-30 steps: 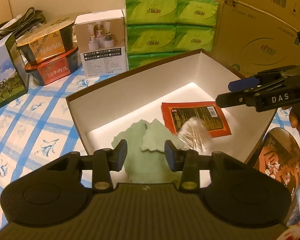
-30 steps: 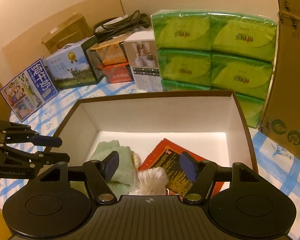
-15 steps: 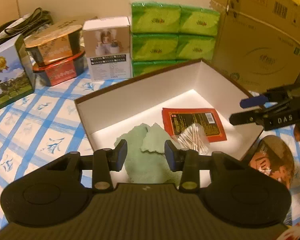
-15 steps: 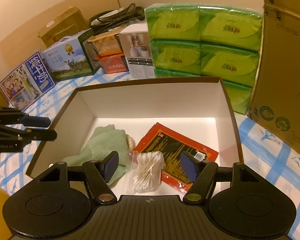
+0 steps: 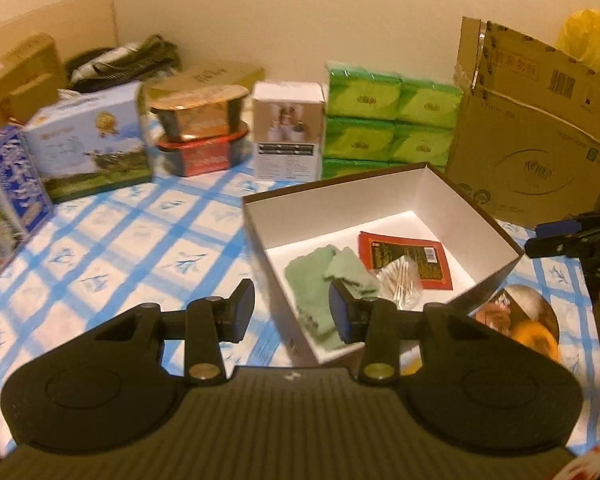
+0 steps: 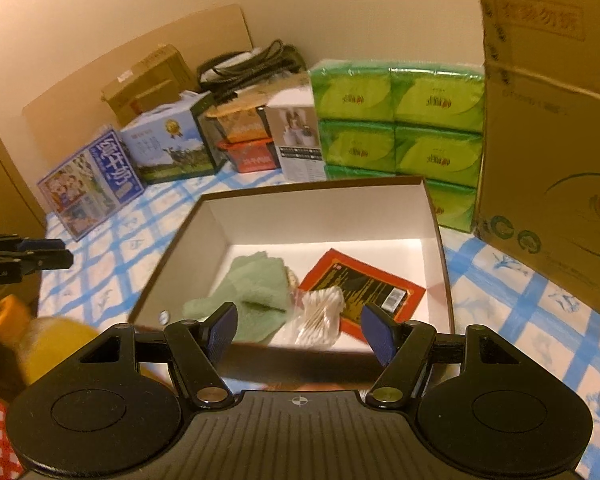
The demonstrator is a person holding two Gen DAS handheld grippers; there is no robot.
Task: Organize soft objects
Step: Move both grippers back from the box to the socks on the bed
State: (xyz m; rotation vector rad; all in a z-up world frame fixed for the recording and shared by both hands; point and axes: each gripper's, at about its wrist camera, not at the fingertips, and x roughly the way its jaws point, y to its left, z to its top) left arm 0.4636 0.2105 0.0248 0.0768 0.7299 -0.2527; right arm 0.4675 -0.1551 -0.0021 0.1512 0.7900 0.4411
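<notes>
Both grippers hang above a blue-checked tablecloth (image 5: 148, 236) with nothing between their blue pads. The left gripper (image 5: 291, 312) stands partly open over the near left corner of a white-lined cardboard box (image 5: 452, 196); the right gripper (image 6: 298, 330) stands wider, over the box's near wall. Inside the box lie a crumpled green cloth (image 6: 256, 288), a clear bag of cotton swabs (image 6: 320, 314) just beside it, and a flat red packet (image 6: 364, 288) partly under the swabs. Behind the box stand stacked green tissue packs (image 6: 396, 120), a white product box (image 5: 288, 132), two stacked food tubs (image 5: 200, 132), milk cartons (image 6: 168, 148) and, to the right, a large brown carton (image 5: 536, 132). A printed snack bag (image 5: 516, 320) lies outside the box's near right corner.
</notes>
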